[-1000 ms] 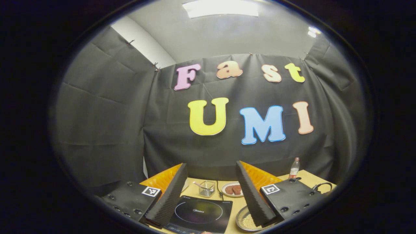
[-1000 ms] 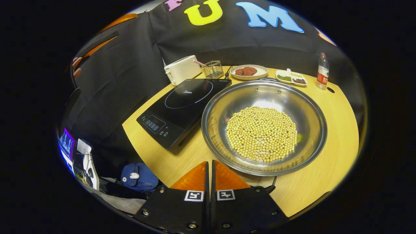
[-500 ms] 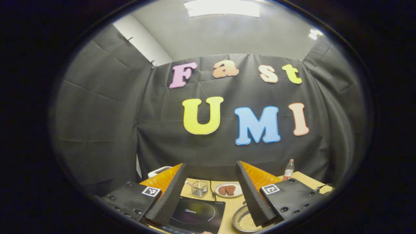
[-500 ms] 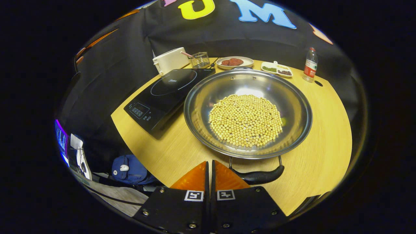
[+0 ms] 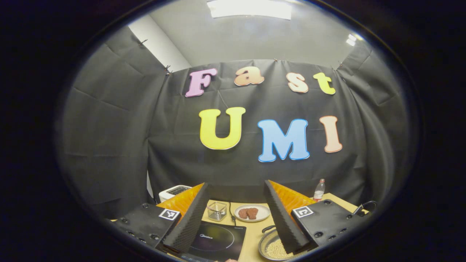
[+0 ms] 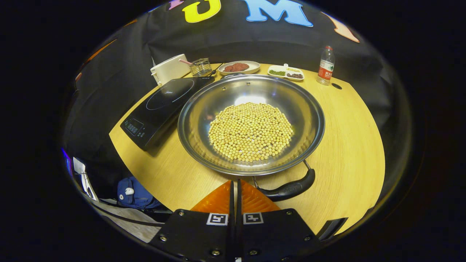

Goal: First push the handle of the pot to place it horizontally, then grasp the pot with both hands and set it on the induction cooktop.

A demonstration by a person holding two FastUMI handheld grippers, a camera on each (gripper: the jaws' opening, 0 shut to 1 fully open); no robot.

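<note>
Steel pot [image 6: 251, 123] heaped with soybeans [image 6: 250, 131] — your pressed-together right gripper [image 6: 235, 189] sits beside its handle [image 6: 289, 189], left gripper [image 5: 233, 214] spread; shove hard and beans spill.

A ceiling lamp [image 5: 249, 8] lights the booth from above, blown out to white. Its glare sits on the pot [image 6: 251, 123] bottom. The surface [image 6: 346, 145] is bright and sharp; straight edges bow strongly toward each view's rim

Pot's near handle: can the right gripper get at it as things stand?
Probably yes. The handle lies just ahead of the right gripper, slightly to one side, with only bare table between. Its fingers are shut, fine for pushing.
</note>
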